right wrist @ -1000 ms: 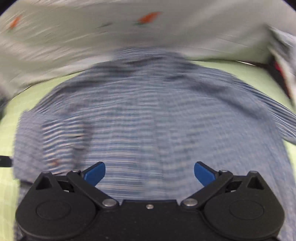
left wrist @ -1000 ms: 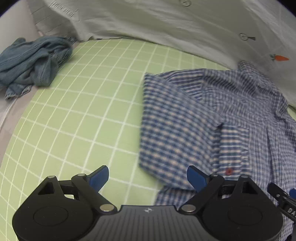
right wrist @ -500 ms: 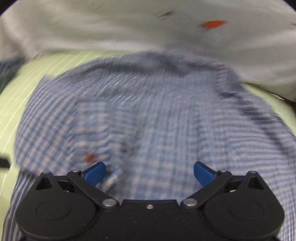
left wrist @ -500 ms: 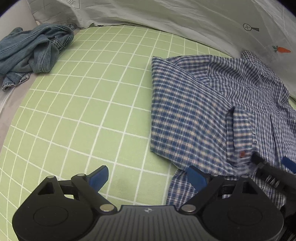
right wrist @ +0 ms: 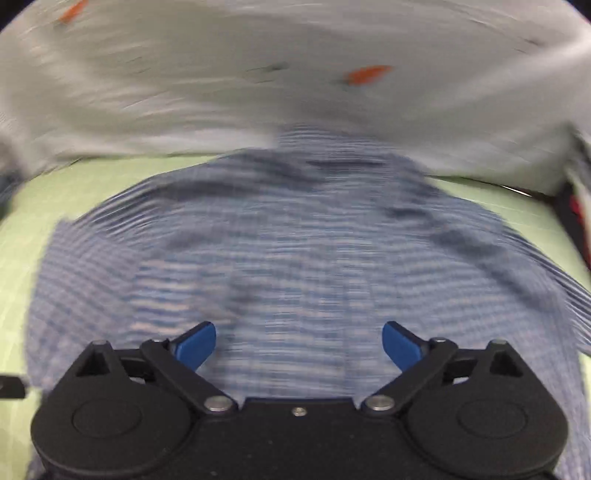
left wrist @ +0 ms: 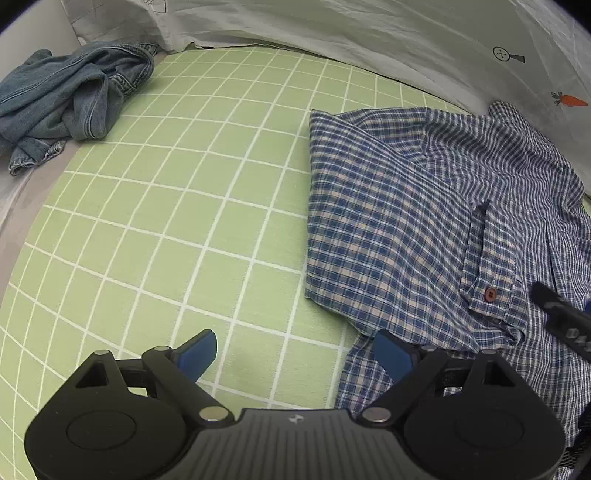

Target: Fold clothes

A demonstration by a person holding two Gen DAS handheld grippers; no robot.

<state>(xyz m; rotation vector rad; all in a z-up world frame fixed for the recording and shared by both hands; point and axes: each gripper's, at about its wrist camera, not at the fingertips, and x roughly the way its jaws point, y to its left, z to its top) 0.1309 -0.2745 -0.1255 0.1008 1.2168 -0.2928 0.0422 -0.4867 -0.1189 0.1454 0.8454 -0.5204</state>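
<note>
Nearest to us, our left tool (left wrist: 295,354) hangs with its blue pads wide apart and nothing between them, above the green gridded mat (left wrist: 166,229), its right pad at the hem of the plaid shirt (left wrist: 399,221). Our right tool (right wrist: 299,345) is likewise spread and empty, hovering over the same shirt (right wrist: 295,251) in a heavily blurred view. The shirt lies on the mat with one sleeve folded across its front, a red button (left wrist: 490,293) at the cuff. Farther off, crumpled denim (left wrist: 70,99) sits at the mat's left edge, and white printed cloth (left wrist: 369,33) runs along the back.
</note>
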